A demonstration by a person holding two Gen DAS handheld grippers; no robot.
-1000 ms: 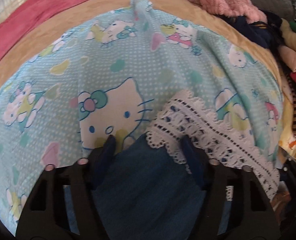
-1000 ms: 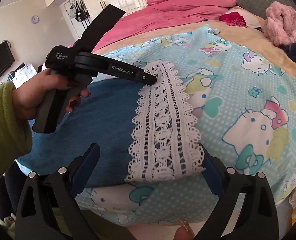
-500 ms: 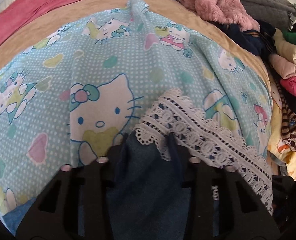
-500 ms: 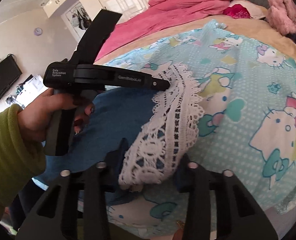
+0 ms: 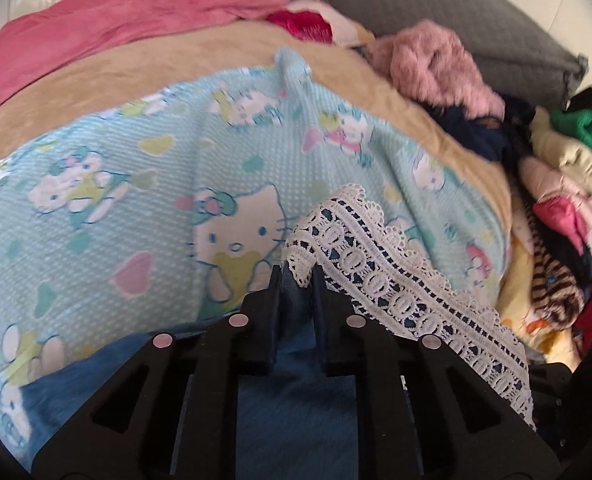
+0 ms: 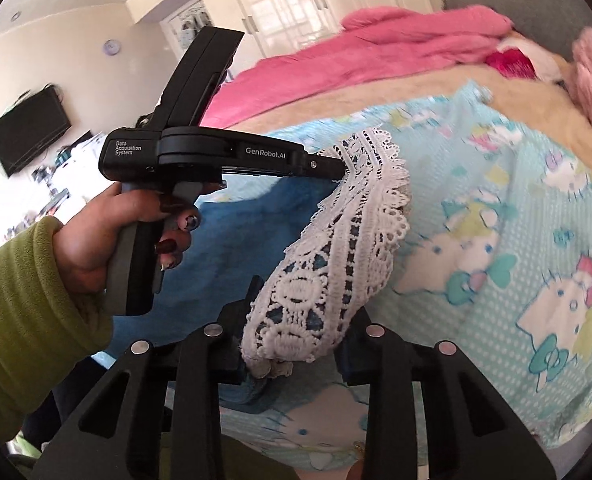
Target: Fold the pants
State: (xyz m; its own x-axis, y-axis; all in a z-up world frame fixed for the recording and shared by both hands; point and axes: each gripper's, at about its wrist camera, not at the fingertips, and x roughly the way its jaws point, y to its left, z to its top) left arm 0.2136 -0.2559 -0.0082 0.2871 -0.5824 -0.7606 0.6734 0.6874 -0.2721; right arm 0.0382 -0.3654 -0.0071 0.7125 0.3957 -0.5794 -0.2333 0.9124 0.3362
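Blue denim pants [image 5: 296, 400] with a white lace hem [image 5: 376, 272] lie on a cartoon-cat blanket. My left gripper [image 5: 296, 284] pinches the denim at the far corner of the hem, its jaws still closing. From the right wrist view, that left gripper [image 6: 338, 168] is in a person's hand [image 6: 96, 248], its tip at the lace [image 6: 336, 264]. My right gripper [image 6: 302, 332] is closing on the near end of the hem, and the bunched lace fills the gap between its fingers. The hem hangs lifted between both grippers, and the blue leg [image 6: 232, 240] trails to the left.
The light-blue blanket [image 5: 136, 184] covers a tan sheet [image 5: 96, 80] on the bed. A pink quilt [image 5: 136, 12] lies at the far side. A pile of mixed clothes [image 5: 556, 184] and a fluffy pink garment [image 5: 436, 64] crowd the right. A TV [image 6: 28, 136] hangs on the wall.
Both grippers went from wide open to closed on the lace hem end. The hem rose off the blanket and bunched up. Both hands moved upward.
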